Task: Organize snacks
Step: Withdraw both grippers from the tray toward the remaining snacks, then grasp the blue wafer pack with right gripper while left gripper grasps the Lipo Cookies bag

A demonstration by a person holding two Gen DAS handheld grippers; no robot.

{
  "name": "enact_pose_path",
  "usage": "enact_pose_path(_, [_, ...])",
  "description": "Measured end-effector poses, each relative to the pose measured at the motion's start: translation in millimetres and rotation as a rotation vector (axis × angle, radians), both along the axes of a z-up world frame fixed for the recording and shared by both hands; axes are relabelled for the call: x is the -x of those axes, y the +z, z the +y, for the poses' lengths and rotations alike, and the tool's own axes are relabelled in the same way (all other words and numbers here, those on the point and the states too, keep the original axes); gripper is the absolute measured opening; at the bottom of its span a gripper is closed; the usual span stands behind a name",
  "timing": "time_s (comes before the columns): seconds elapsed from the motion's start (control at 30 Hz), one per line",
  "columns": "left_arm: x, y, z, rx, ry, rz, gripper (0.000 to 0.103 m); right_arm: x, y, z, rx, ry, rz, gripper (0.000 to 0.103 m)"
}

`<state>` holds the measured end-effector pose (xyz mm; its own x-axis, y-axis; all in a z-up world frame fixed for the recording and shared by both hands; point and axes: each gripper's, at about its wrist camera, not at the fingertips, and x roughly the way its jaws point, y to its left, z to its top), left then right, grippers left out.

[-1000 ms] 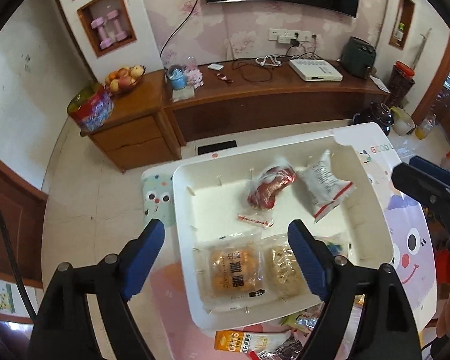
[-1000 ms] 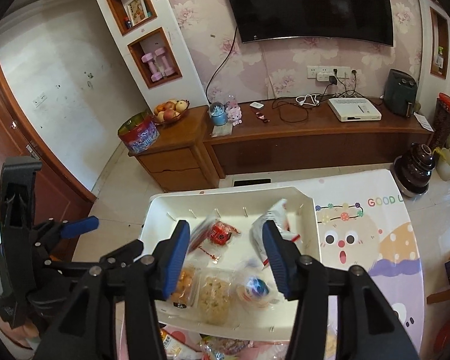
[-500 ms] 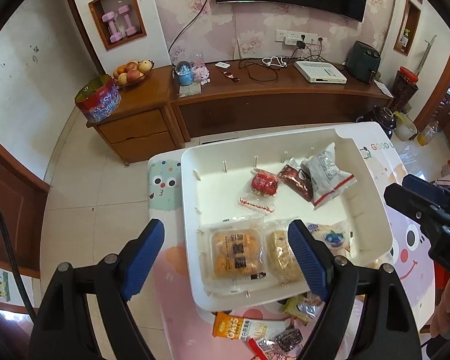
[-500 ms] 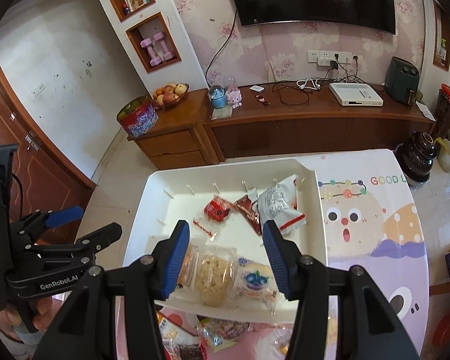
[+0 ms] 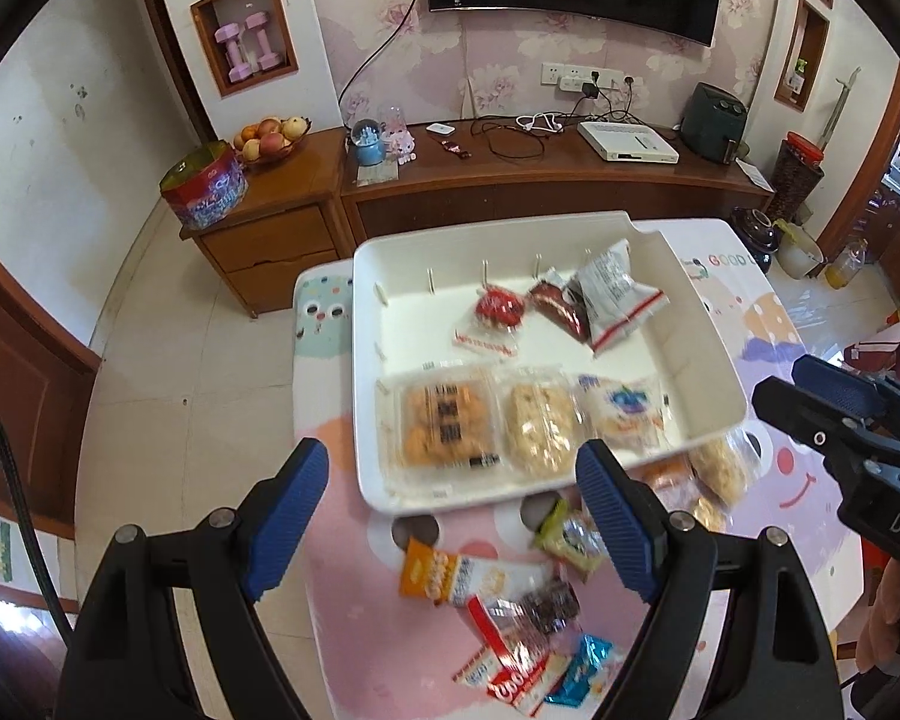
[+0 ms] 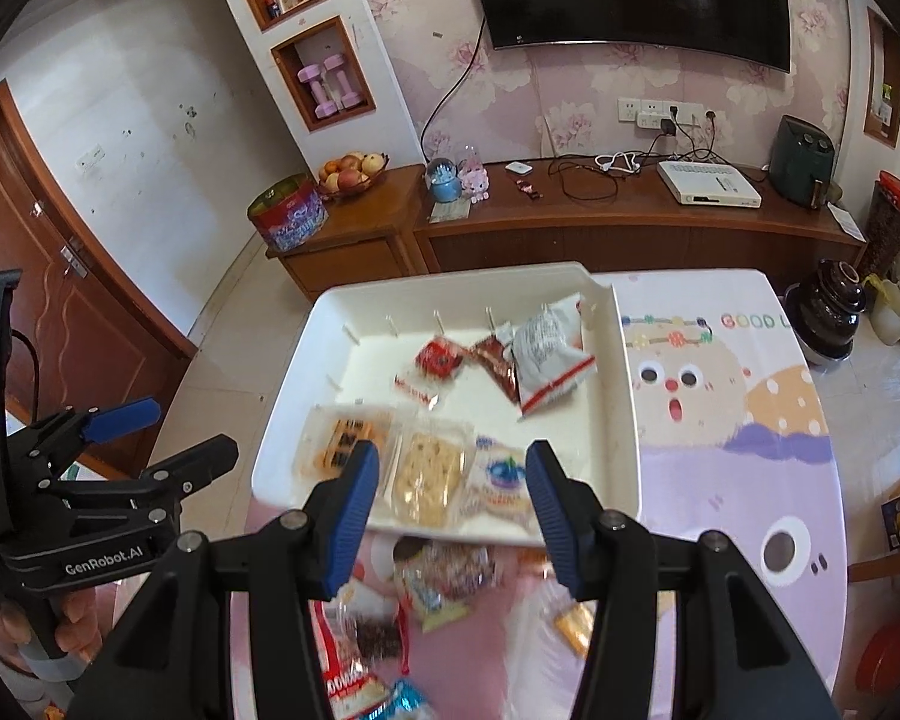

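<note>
Both tools are hovering empty over the counter: the left tool gaping wide, the right tool narrower. Wrapped snacks are lying in the white tray; loose packets are sitting just before it.

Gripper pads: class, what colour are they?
Blue, on black arms. The left gripper pads show it best in the left wrist view.

Both grippers are black frames with ribbed blue pads and silver screws at the finger pivots. The left gripper carries white "GenRobot.AI" lettering beside its handle; the right gripper shows white letters "DAS".
</note>
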<state>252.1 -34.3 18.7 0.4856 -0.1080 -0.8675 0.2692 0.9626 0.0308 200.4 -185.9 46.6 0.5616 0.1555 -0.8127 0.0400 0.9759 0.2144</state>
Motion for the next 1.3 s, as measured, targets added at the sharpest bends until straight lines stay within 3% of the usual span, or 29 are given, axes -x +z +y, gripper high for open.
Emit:
enact_pose_path(0.13, [30,-12,4,0.008,0.028,0.006,0.084,24,-13,6,-0.01,0.006,0.038,0.052])
enact_pose_path(0.63, [115,-101,45,0.029,0.229,0.119,0.084,96,-102,49,-0.029,0.057,0.269,0.052])
enact_pose_path(1.13, [146,-142,71,0.062,0.329,0.193,0.084,115,-188,96,-0.063,0.077,0.461,0.052])
enact_pose_path(1.3, [148,-150,66,0.083,0.331,0.222,0.084,117,-192,108,-0.001,0.1,0.435,0.048])
